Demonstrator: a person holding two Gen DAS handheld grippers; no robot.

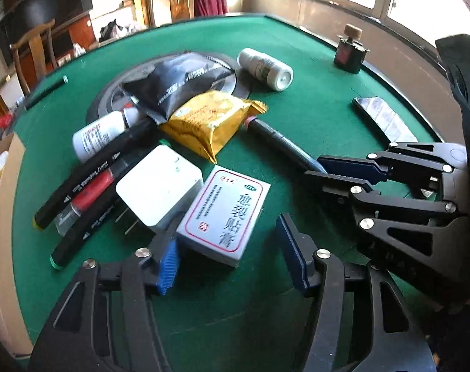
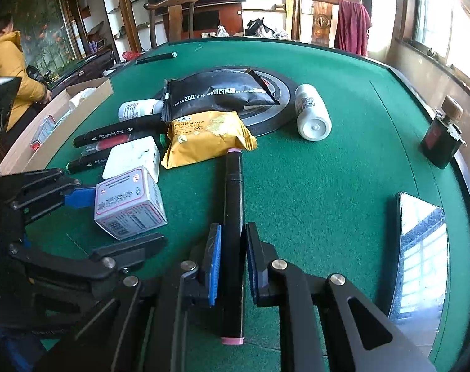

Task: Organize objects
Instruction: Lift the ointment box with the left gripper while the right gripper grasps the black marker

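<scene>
A black marker with pink ends (image 2: 233,198) lies on the green table between the pads of my right gripper (image 2: 231,241), which is closed around it; it also shows in the left wrist view (image 1: 281,142). My left gripper (image 1: 231,248) is open around the near end of a white medicine box (image 1: 225,214), with the box between its fingers; the box also shows in the right wrist view (image 2: 129,204). A white charger (image 1: 160,186), several markers (image 1: 92,167), a yellow cracker pack (image 1: 213,121), a black pouch (image 1: 179,80) and white bottles (image 1: 266,68) lie beyond.
A cardboard box (image 2: 58,117) stands at the table's left edge. A phone (image 2: 418,254) lies at the right. A dark ink bottle (image 2: 442,136) stands near the right rim. A round black insert (image 2: 275,105) is in the table's centre. A lone marker (image 2: 157,57) lies far back.
</scene>
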